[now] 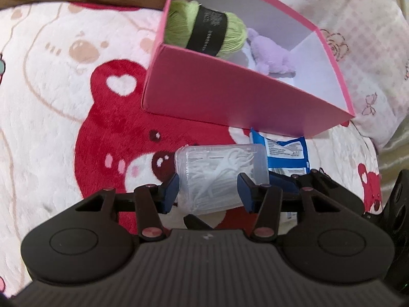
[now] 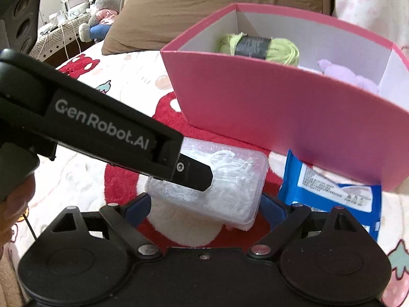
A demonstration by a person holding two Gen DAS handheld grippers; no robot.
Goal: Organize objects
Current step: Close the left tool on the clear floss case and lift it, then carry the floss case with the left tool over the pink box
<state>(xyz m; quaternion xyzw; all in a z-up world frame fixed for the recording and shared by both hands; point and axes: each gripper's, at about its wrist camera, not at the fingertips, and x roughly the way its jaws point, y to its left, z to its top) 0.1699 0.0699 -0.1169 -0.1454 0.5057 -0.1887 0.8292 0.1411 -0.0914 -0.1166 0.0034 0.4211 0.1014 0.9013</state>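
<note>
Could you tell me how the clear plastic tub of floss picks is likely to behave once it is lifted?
The clear tub looks rigid, so it should keep its shape in the left claw. Its smooth walls may slip. The loose white picks inside will probably shift, and it seems light.

Clear plastic box of white floss picks (image 1: 219,176), lying on its side just in front of the pink box (image 1: 230,94). Blue wipes packet (image 1: 283,153) flat against that box's front wall. Inside it: green yarn ball (image 1: 204,29) with black band, lilac plush toy (image 1: 271,56).
</note>
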